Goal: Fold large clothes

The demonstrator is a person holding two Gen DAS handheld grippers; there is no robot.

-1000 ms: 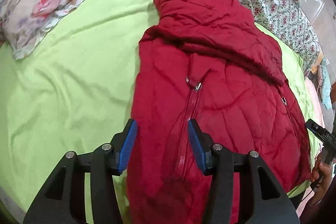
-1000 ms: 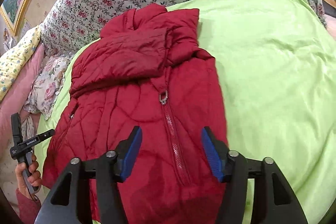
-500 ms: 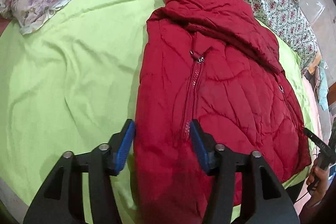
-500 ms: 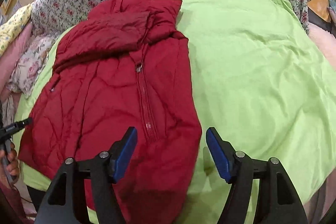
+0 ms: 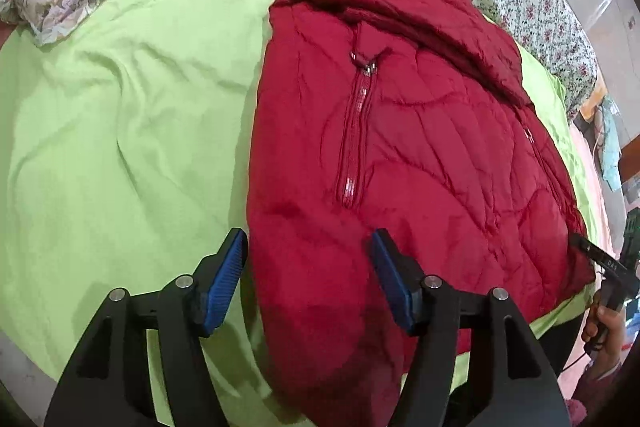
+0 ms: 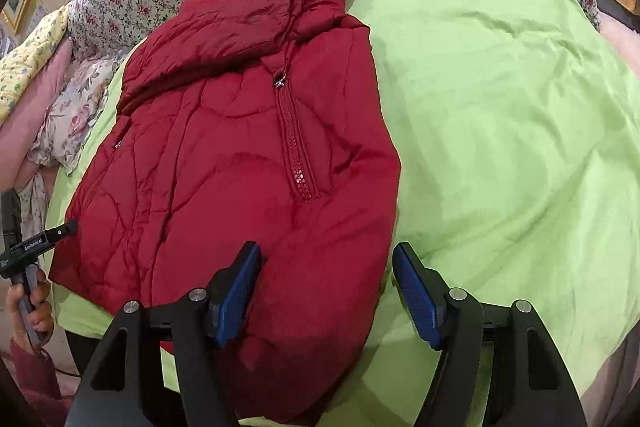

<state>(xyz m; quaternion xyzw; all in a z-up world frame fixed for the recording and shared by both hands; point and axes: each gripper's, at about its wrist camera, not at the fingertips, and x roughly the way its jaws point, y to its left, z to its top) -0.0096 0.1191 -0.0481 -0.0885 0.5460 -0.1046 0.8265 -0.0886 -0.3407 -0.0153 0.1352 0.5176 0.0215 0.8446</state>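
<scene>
Two grippers hung over the near hem of the red jacket (image 5: 400,131) on the green sheet (image 5: 120,115), its zipper running lengthwise away from them. The left gripper (image 5: 310,281), its jaws just widened and empty, straddled the hem's left edge; the right gripper (image 6: 326,291), open and empty, straddled the right edge.

red jacket (image 6: 240,163) flat on green sheet (image 6: 500,107); right gripper (image 6: 326,267) open above jacket's near edge.

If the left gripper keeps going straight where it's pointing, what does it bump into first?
Probably the red jacket: the open left gripper points down at its lower edge, above the green sheet. Depth is unclear.
</scene>
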